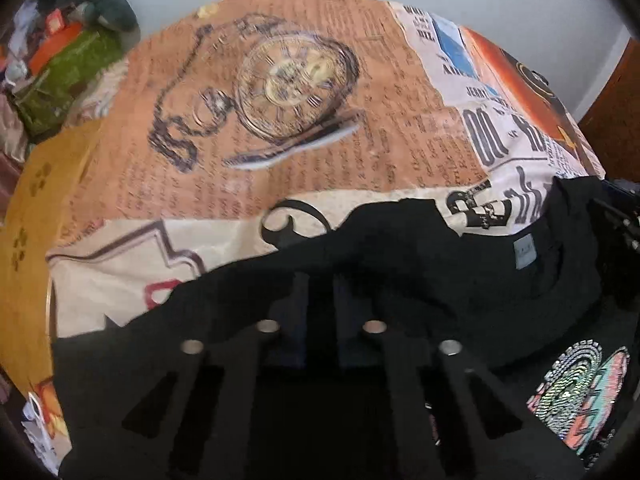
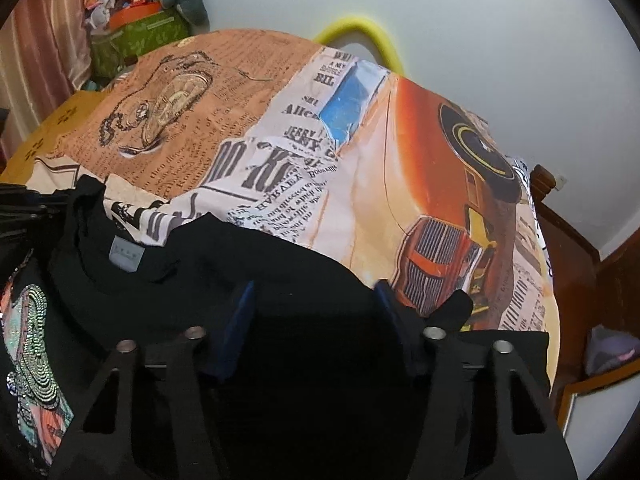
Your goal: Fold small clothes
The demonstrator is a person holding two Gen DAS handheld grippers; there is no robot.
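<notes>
Through my left wrist camera, my left claw [image 1: 320, 292] is pinched closed on the shoulder of the black shirt [image 1: 400, 248], whose collar tag [image 1: 524, 252] lies to its right. Through the right one, my right claw [image 2: 314, 300] straddles the shirt's other shoulder on the printed bedspread [image 2: 360, 184], partly closed; I cannot tell whether it grips.

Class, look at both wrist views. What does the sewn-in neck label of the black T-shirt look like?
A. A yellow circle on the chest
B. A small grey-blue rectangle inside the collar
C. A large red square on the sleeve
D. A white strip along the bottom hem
B: the neck label is a small grey-blue rectangle just inside the collar of the black T-shirt, also visible in the left wrist view.
</notes>
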